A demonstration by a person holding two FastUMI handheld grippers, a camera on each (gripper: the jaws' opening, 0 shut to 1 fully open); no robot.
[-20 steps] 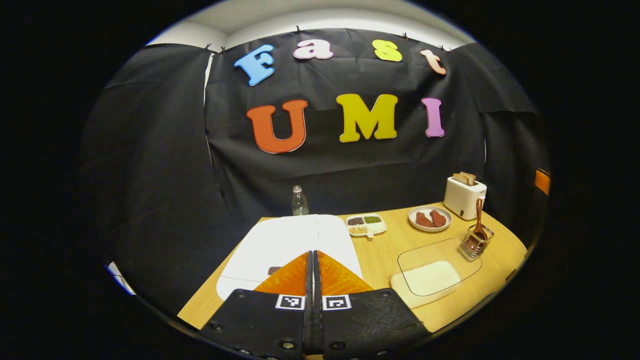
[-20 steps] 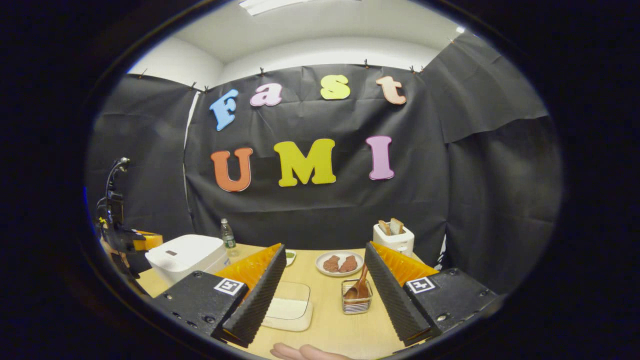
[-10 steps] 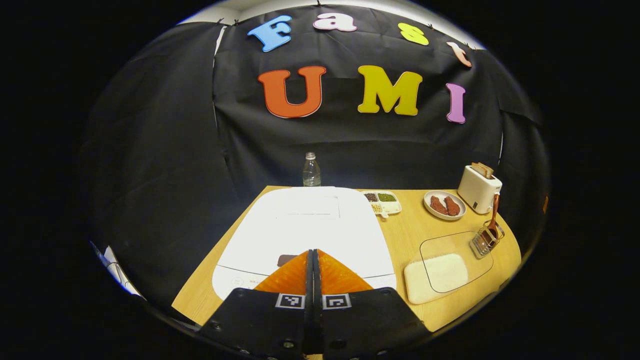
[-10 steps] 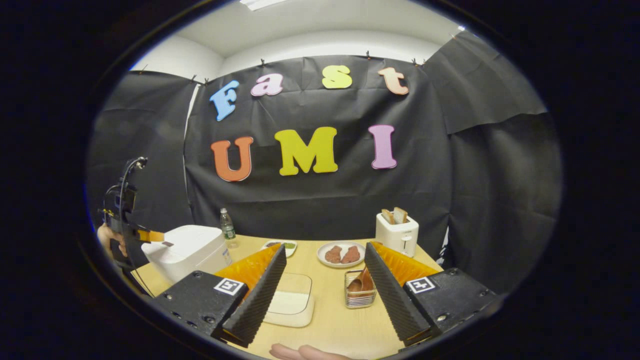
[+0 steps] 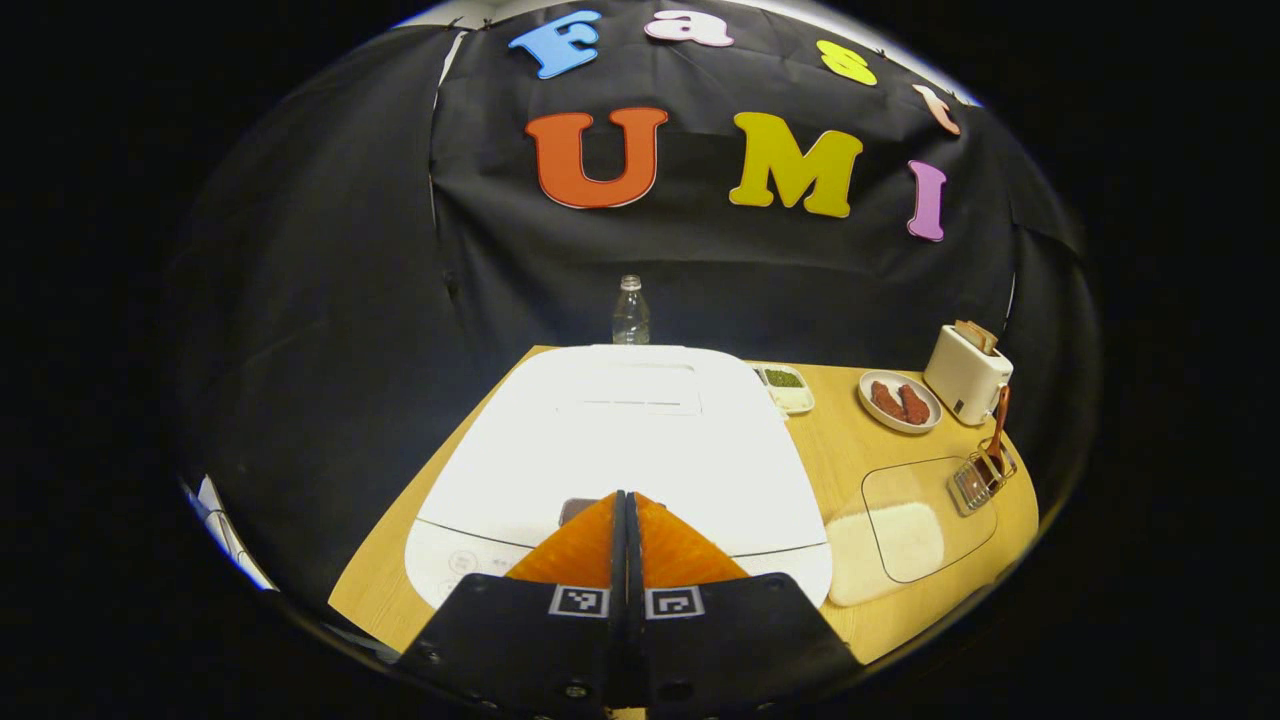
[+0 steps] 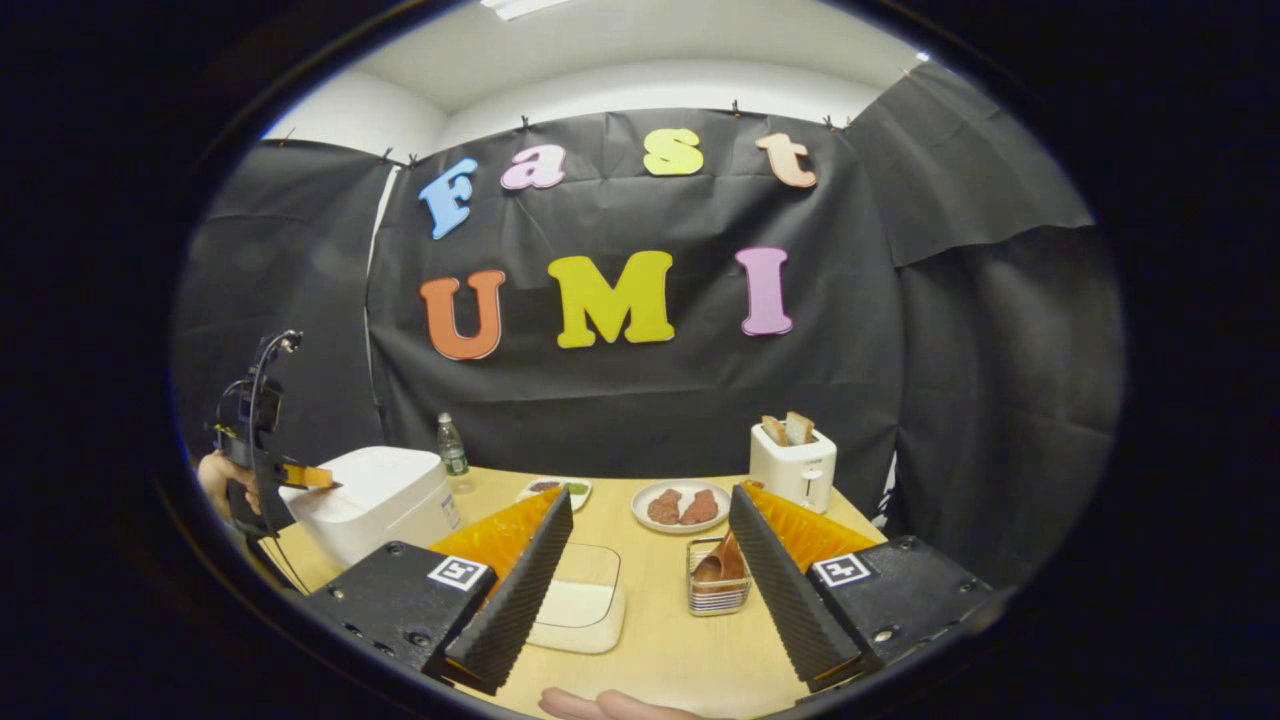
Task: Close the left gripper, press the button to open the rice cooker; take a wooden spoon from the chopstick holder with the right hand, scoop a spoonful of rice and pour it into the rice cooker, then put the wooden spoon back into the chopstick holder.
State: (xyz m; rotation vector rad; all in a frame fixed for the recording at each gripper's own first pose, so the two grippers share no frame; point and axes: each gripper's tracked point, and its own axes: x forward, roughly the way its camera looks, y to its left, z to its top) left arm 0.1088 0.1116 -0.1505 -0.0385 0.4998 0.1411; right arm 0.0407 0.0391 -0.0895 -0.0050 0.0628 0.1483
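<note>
rice cooker [image 5: 620, 440] button mostly hidden behind left tool [image 5: 626, 497] tips

One bottle [image 5: 630, 312], one toaster [image 5: 966, 372]

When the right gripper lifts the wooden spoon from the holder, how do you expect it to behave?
The wooden spoon looks rigid and probably light. It leans loosely in the wire chopstick holder, so it should lift freely, though the holder may tip.

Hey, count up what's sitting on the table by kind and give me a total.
Appliances: 2, rice cooker, toaster
Food dishes: 2, meat plate, divided dish
Rice container: 1
Chopstick holder with wooden spoon: 1
Water bottle: 1
Total: 7
</note>
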